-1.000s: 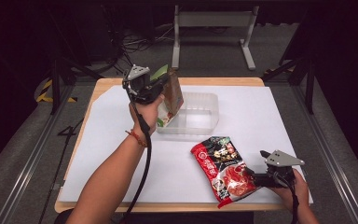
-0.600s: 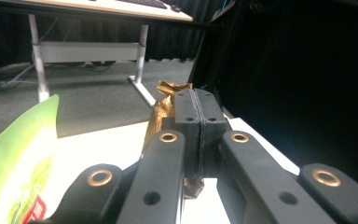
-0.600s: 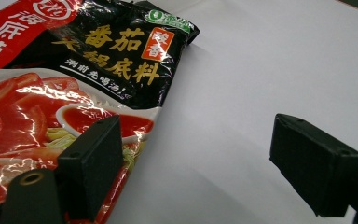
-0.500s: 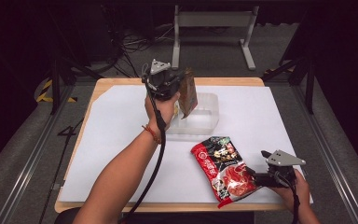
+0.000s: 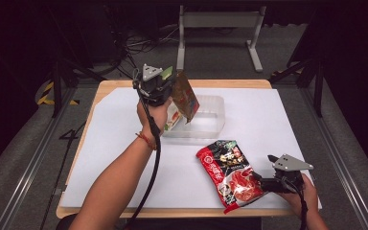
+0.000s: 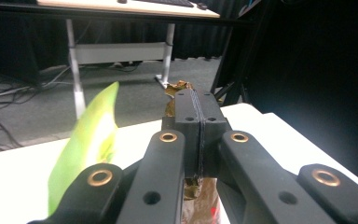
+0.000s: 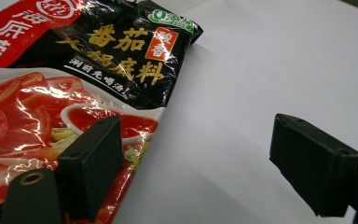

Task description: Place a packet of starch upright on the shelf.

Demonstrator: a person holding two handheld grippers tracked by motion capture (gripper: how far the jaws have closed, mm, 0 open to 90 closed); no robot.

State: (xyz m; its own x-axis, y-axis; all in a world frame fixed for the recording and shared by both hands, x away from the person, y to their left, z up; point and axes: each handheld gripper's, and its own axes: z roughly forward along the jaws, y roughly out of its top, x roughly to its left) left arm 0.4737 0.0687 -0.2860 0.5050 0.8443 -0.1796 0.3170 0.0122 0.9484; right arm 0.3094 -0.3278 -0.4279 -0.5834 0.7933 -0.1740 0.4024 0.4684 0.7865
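My left gripper (image 5: pixel 168 87) is raised over the left end of a clear plastic tub (image 5: pixel 212 120) and is shut on a brown, glossy packet (image 5: pixel 185 97), which hangs tilted above the tub. In the left gripper view the closed jaws pinch the brown packet (image 6: pixel 176 90), and a green packet edge (image 6: pixel 93 144) stands beside them. A white and green packet (image 5: pixel 173 120) leans inside the tub behind the hand. My right gripper (image 5: pixel 262 182) rests low at the front right, open, at the edge of a red and black sauce packet (image 5: pixel 229 171) lying flat. One jaw overlaps that sauce packet (image 7: pixel 74 70).
A white sheet (image 5: pixel 268 120) covers the wooden table (image 5: pixel 124 85). Metal frame legs (image 5: pixel 254 43) and cables lie on the floor beyond the far edge. The person's left forearm (image 5: pixel 124 177) crosses the front left of the sheet.
The left gripper has carried the brown packet up and to the right, over the tub. The right gripper and the sauce packet have stayed put.
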